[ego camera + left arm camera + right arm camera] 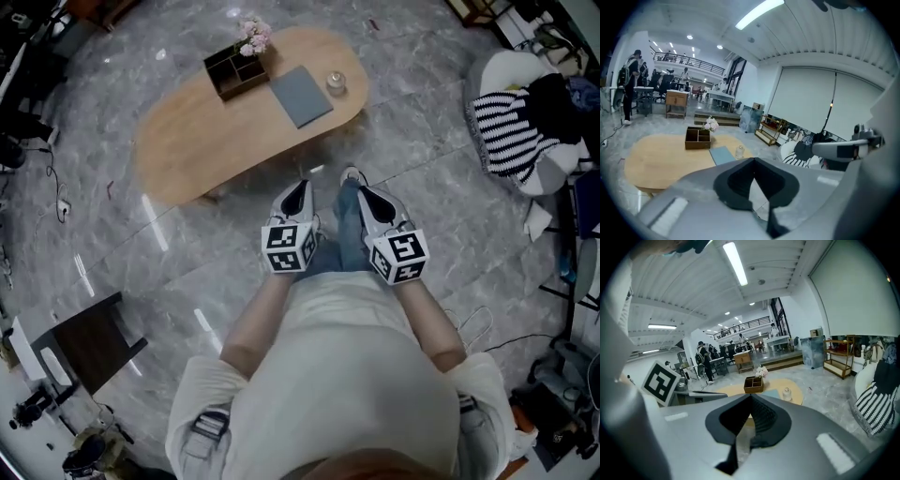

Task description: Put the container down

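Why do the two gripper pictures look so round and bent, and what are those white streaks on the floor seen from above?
Left gripper view: the wide-angle lens bends the room into a circle with black corners, and the ceiling light burns out white. Right gripper view: same bulge, same overbright strip light. Head view: the streaks look like lamp glare on the glossy floor, near the wooden table.

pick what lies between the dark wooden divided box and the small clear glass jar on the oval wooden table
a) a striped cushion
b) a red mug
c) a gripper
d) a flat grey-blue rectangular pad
d, the flat grey-blue rectangular pad lies on the oval wooden table, with the dark wooden divided box on one side and the small clear glass jar on the other.
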`<state>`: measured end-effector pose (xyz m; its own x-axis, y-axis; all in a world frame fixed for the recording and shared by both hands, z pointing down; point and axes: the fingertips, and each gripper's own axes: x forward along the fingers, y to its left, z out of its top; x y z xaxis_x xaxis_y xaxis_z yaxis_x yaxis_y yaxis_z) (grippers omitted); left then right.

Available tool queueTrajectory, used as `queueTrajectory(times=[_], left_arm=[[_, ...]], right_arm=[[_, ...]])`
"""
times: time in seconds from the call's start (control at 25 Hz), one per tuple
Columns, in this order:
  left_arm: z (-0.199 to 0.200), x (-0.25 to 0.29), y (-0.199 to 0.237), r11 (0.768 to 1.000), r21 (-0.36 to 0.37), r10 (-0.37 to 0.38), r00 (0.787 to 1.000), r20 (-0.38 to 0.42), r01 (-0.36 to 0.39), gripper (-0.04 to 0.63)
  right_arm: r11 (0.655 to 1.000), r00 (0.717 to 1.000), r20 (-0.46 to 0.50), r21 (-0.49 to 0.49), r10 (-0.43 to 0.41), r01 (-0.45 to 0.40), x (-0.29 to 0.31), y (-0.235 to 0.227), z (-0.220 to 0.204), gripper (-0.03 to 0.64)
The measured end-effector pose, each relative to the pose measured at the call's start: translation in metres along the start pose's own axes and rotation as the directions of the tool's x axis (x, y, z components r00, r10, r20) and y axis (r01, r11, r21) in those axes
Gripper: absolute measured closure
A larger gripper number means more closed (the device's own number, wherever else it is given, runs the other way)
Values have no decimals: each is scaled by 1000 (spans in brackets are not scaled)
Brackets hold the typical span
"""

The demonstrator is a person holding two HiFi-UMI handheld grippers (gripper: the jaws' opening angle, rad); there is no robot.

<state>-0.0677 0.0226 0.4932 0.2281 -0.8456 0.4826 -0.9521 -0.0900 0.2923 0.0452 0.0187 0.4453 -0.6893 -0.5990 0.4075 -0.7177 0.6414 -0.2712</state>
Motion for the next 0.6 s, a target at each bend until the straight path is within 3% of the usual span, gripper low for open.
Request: queueTrajectory(times=[0.6], left_arm=[[56,-88,-29,998,-15,-56,997,43,57,595]], right_arm=[[994,994,76,-81,76,-70,-44,48,55,618]])
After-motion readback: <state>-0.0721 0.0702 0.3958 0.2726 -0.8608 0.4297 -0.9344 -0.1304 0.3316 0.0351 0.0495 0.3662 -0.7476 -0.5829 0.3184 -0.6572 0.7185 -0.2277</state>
